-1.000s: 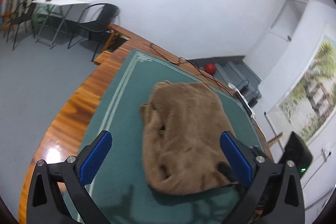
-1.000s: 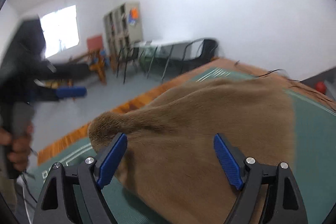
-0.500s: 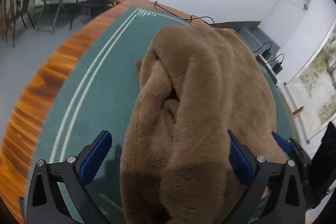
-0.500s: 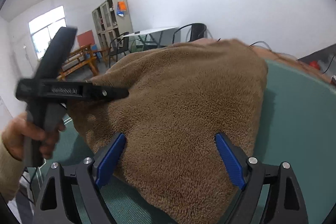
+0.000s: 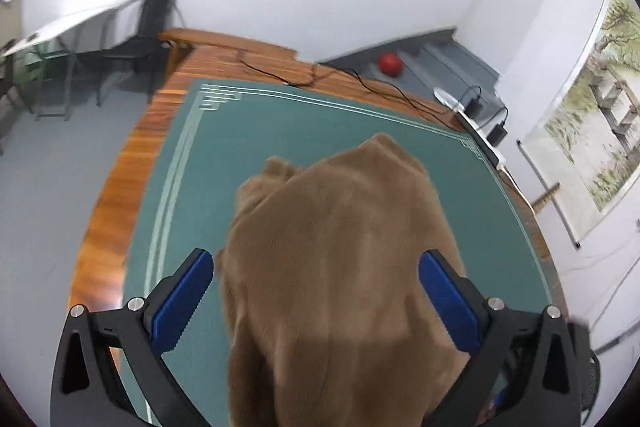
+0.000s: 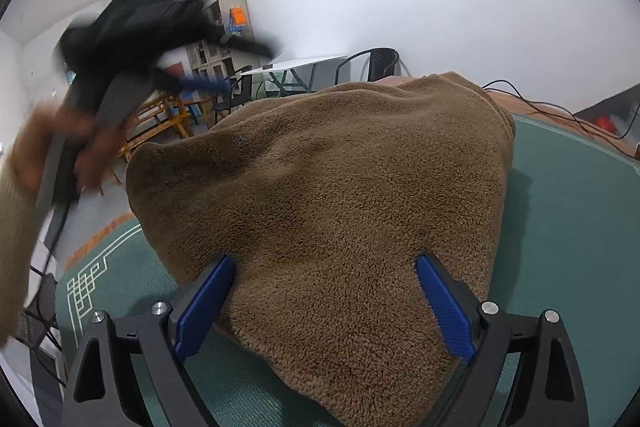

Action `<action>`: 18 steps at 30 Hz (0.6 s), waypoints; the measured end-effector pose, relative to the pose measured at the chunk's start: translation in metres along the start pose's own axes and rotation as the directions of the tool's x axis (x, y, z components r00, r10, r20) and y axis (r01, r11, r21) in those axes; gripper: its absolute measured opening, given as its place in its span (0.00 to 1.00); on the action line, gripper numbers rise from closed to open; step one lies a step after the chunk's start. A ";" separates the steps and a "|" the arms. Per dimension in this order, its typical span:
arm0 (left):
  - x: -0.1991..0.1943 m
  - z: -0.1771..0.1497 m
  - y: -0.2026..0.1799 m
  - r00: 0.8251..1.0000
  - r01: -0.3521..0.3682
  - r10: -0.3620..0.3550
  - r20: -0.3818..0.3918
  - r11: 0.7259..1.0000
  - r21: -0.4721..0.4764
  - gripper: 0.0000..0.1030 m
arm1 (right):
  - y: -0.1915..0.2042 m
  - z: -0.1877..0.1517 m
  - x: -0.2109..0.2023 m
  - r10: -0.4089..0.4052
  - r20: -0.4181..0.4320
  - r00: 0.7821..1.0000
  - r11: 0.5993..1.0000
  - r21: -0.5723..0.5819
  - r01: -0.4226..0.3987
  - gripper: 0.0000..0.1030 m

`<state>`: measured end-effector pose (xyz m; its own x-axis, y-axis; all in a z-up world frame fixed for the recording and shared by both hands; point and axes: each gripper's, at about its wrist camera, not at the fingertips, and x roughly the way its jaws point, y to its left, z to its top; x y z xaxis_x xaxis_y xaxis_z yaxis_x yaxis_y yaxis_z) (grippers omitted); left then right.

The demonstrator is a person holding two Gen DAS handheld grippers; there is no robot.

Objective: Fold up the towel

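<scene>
A fluffy brown towel (image 5: 340, 211) lies in a rumpled heap on the green mat (image 5: 280, 123). My left gripper (image 5: 316, 263) hangs open above the towel's near part, and nothing sits between its blue pads (image 5: 180, 303). My right gripper (image 6: 326, 263) is low by the mat (image 6: 568, 227). It is open, and the towel (image 6: 320, 167) bulges up just ahead of its fingertips. In the right wrist view the left gripper (image 6: 132, 67) is a raised blur at upper left, held by a hand (image 6: 60, 143).
The mat covers a wooden table whose edge (image 5: 120, 187) runs along the left. Black cables (image 5: 360, 83) and a power strip (image 5: 480, 139) lie at the table's far side. On the floor beyond are a red ball (image 5: 390, 60), chairs and a white table (image 5: 80, 27).
My left gripper has lifted up and away from the towel, which had filled its view half a second ago. The right gripper has stayed low at the towel's edge, open throughout.
</scene>
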<state>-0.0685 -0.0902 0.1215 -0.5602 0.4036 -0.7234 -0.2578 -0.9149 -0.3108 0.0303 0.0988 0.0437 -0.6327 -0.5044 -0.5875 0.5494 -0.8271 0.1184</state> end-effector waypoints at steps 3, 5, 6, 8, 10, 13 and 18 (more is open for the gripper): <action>0.050 0.029 0.000 0.991 0.009 -0.008 -0.130 1.000 0.006 1.00 | 0.001 -0.001 0.001 0.003 -0.002 1.000 1.000 -0.012 -0.003 0.98; 0.081 0.034 0.008 0.978 -0.059 0.062 -0.199 0.998 0.021 1.00 | 0.001 -0.001 0.002 0.008 -0.003 1.000 1.000 -0.014 -0.008 0.99; 0.096 0.036 0.013 0.968 -0.093 0.098 -0.233 0.995 0.031 1.00 | 0.000 -0.001 0.003 0.009 -0.003 1.000 1.000 -0.014 -0.009 0.99; 0.117 0.035 0.025 0.955 -0.122 0.120 -0.272 0.992 0.010 1.00 | -0.003 -0.001 0.003 0.013 -0.003 1.000 1.000 -0.012 -0.013 0.99; 0.133 0.032 0.035 0.946 -0.133 0.125 -0.298 0.991 -0.004 1.00 | -0.005 -0.001 0.003 0.016 -0.002 1.000 1.000 -0.010 -0.016 0.99; 0.148 0.023 0.040 0.943 -0.120 0.114 -0.313 0.993 0.000 1.00 | -0.007 -0.003 0.003 0.017 -0.003 1.000 1.000 -0.010 -0.017 0.99; 0.155 0.020 0.053 0.949 -0.076 0.056 -0.310 0.996 -0.053 1.00 | 0.000 -0.007 0.001 0.015 -0.005 1.000 1.000 -0.012 -0.015 0.99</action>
<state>-0.1850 -0.0758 0.0054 -0.3020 0.3277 -0.8952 -0.1724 -0.9424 -0.2868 0.0335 0.1002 0.0371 -0.6220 -0.5153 -0.5895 0.5652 -0.8166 0.1174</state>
